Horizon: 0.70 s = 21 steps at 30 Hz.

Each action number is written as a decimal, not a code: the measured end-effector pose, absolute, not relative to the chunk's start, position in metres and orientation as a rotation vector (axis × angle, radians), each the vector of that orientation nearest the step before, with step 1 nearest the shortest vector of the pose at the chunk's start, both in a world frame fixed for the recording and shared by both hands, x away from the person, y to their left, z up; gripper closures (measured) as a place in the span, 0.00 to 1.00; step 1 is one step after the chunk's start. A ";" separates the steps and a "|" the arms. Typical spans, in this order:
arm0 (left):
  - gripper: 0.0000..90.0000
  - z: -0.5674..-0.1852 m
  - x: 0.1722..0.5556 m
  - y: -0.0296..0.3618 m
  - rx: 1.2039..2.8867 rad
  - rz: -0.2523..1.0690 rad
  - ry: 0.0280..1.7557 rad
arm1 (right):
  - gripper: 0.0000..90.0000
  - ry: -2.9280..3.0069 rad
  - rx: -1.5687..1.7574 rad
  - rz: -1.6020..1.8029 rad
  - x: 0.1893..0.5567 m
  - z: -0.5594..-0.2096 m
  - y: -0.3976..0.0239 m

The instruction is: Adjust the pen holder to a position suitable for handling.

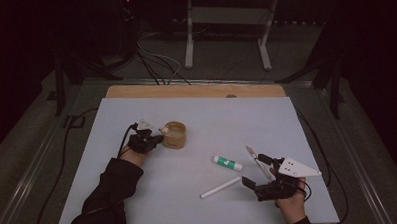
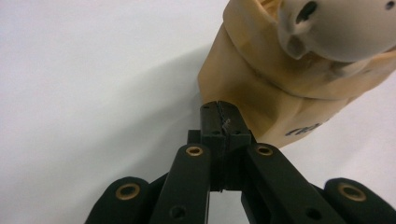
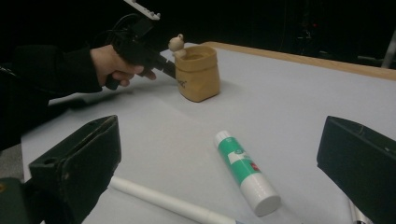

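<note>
I see tan pouch point(image 1: 175, 135), upper left of centre | green-and-white glue stick point(image 1: 227, 163), white cap | white rod point(image 1: 220, 188) | black left gripper point(image 1: 157, 139) | pale grey table point(image 1: 267, 124)

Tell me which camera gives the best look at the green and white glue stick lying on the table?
The right gripper view: the green and white glue stick lies close, between that gripper's open jaws, with its white cap and green label plain. The high view shows the same stick small, lying beside a white rod.
</note>
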State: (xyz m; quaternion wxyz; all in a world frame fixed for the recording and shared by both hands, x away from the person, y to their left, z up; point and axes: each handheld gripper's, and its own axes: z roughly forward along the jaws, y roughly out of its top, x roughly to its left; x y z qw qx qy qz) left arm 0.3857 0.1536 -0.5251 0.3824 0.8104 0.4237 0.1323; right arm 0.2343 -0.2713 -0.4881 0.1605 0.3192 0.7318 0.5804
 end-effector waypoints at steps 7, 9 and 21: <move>1.00 -0.523 0.383 0.133 2.086 0.309 1.028 | 0.00 2.096 0.903 1.657 0.233 -0.488 -0.270; 1.00 -0.523 0.383 0.128 2.085 0.304 1.022 | 0.00 2.096 0.907 1.656 0.234 -0.488 -0.270; 1.00 -0.522 0.379 0.100 2.108 0.257 0.959 | 0.00 2.095 0.910 1.655 0.234 -0.488 -0.271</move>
